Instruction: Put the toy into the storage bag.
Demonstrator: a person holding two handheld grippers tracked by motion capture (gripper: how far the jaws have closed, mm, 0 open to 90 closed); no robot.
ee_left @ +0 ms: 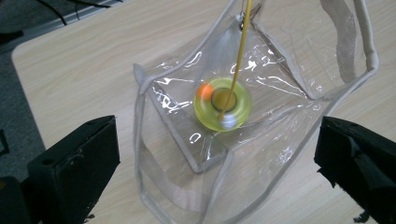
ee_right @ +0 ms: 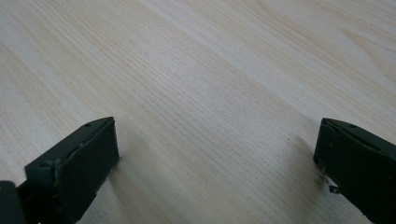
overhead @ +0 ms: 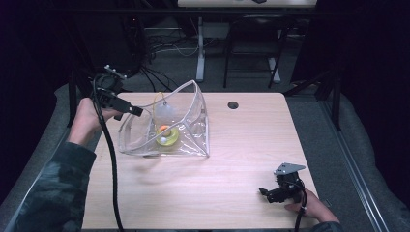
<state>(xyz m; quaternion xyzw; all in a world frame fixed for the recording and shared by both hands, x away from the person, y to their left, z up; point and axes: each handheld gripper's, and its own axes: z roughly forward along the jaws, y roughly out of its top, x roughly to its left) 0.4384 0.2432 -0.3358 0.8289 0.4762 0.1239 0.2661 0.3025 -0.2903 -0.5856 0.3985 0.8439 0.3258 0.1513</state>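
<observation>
A clear plastic bag (overhead: 196, 113) with a pale trim stands open on the left half of the wooden table (overhead: 241, 150). Inside it lies a yellow ring (overhead: 167, 138) with an orange ball (overhead: 164, 128) and a white ball (overhead: 163, 140) on it. My left gripper (overhead: 131, 110) hovers at the bag's left rim, open. In the left gripper view its wide jaws frame the bag (ee_left: 140, 121), the yellow ring (ee_left: 223, 103), the orange ball (ee_left: 204, 91) and a thin yellow stick (ee_left: 243, 46). My right gripper (overhead: 265, 192) rests open near the table's front right, over bare wood (ee_right: 210, 93).
A round cable hole (overhead: 233, 105) sits in the table near its far edge. Behind the table stand the legs of another desk (overhead: 200, 53) and cables on the floor (overhead: 164, 46). Bare wood stretches between the bag and the right gripper.
</observation>
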